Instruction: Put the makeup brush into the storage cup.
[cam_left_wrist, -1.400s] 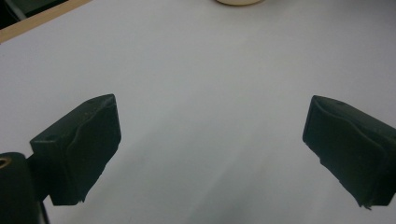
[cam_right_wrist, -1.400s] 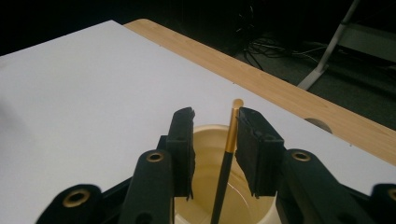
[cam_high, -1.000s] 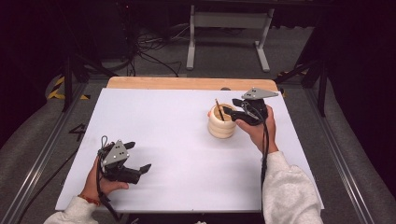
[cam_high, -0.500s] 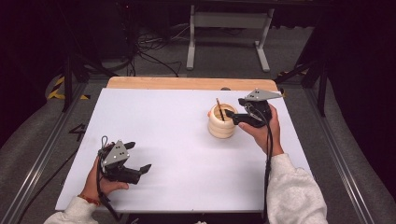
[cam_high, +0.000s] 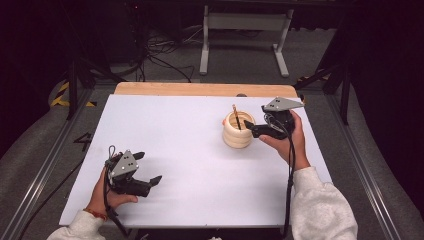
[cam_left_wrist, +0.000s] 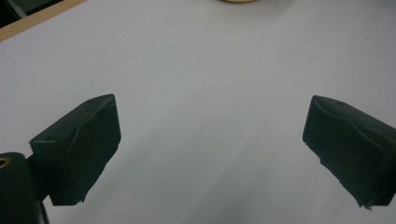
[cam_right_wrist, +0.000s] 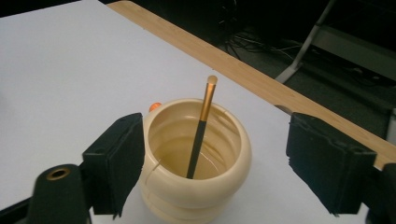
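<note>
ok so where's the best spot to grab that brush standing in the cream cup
Probably the gold upper end of the brush, taken from straight above. It leans against the rim of the cream cup and only that end rises clear; the dark lower shaft sits inside the wall, so a sideways approach would likely hit the cup.

the cream pot (cam_right_wrist: 196, 158) looks like smooth, glossy plastic with ribbed rings; the brush (cam_right_wrist: 201, 126) in it has a shiny gold-and-black handle. the table (cam_high: 190, 145) has a matt white sheet over it – pale wood along the far edge. both grippers' pads (cam_right_wrist: 116, 161) are matt black rubber, slightly wrinkled.
</note>
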